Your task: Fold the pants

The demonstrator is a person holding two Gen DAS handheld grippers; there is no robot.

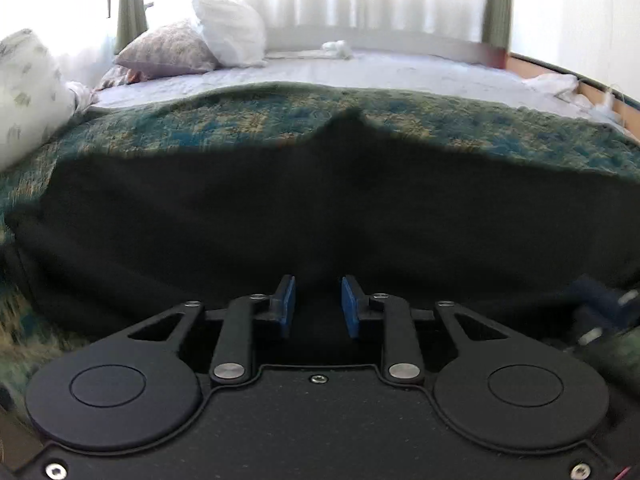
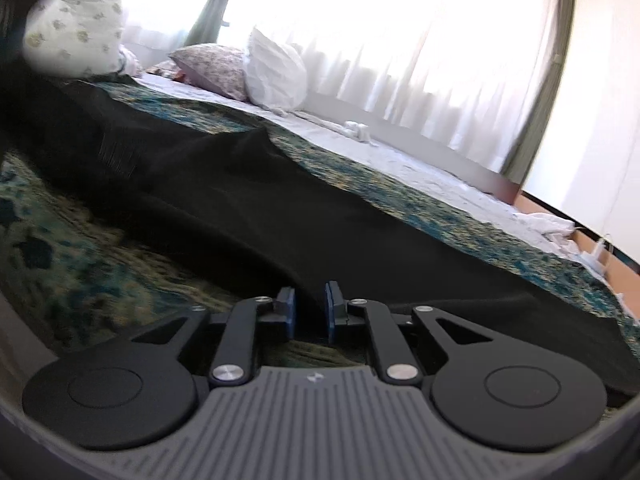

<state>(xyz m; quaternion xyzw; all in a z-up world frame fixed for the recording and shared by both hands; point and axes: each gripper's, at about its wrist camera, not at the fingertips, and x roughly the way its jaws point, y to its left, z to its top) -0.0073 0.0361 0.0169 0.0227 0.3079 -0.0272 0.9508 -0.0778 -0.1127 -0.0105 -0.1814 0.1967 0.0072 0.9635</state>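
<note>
Black pants lie spread across a teal and yellow patterned blanket on a bed. In the left wrist view my left gripper sits low over the near part of the pants with its blue pads apart and nothing between them. In the right wrist view the pants run from upper left to lower right. My right gripper is at the pants' near edge, its blue pads narrowly apart with dark cloth between them. The other gripper shows blurred at the right edge of the left wrist view.
Pillows are piled at the far left of the bed, with a printed one nearer. A pale sheet covers the far half. Curtains and a bright window lie behind. A wooden bed frame runs at right.
</note>
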